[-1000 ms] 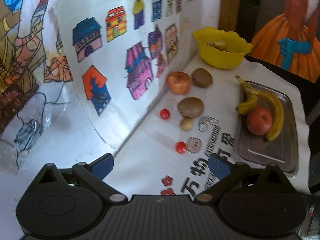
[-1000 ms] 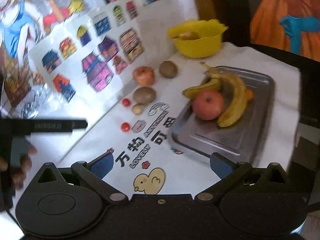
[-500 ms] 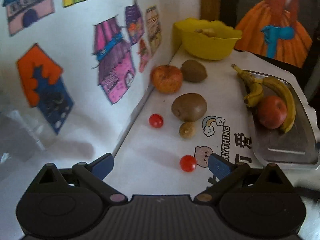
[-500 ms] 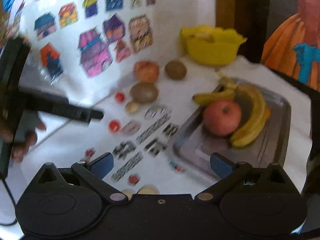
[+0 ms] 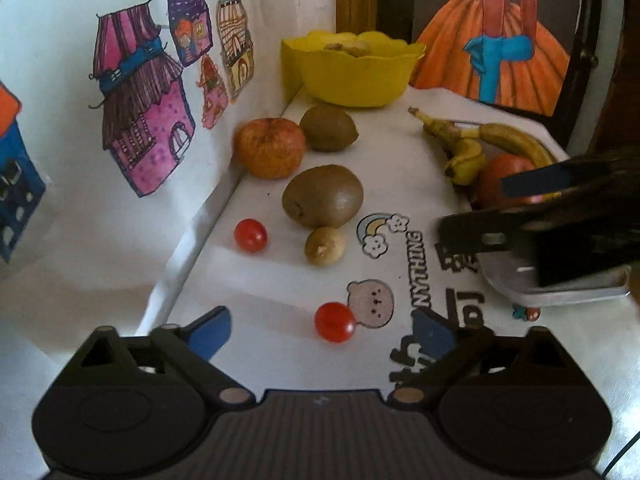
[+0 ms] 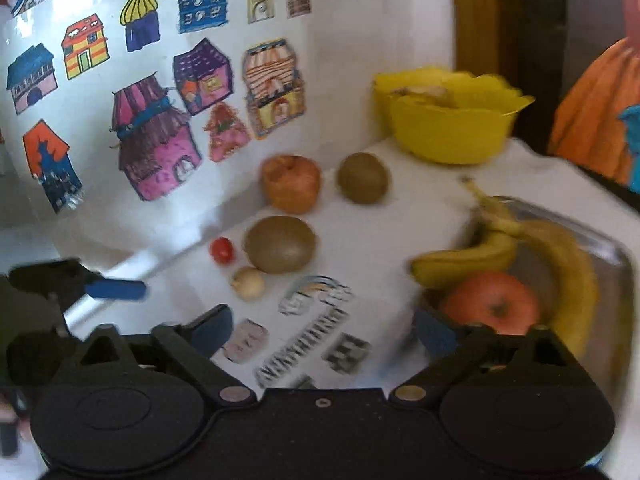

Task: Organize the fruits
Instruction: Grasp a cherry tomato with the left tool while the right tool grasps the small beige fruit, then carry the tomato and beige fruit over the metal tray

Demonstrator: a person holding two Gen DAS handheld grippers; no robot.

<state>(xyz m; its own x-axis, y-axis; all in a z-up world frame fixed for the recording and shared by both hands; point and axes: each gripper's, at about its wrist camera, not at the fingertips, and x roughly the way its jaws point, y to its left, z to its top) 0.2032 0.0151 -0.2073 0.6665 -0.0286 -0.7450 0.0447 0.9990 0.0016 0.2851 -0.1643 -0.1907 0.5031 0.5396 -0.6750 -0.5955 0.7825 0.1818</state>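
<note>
A: How do the jaws of the left gripper [image 5: 323, 330] stand?

B: Wide but closing, pads pressing on nothing. A cherry tomato [image 5: 334, 322] lies on the desk [image 5: 396, 152] between them, nearer the right-hand finger.

A: And the right gripper [image 6: 322, 330]?

B: Also wide and closing, empty. Its jaws hang over the printed cloth [image 6: 384, 240], the right-hand fingertip in front of the red apple [image 6: 491, 302] on the metal tray [image 6: 618, 264].

A: Farther out?

B: A second cherry tomato [image 5: 250, 235] lies near the wall, a small brown fruit [image 5: 325, 246] touches a large kiwi [image 5: 322, 196], and beyond them an orange-red apple [image 5: 270, 147] sits just beside another kiwi [image 5: 329, 128]. Bananas [image 6: 532, 252] curve around the tray's apple. A yellow bowl [image 5: 352, 68] stands at the back, with something pale inside.
</note>
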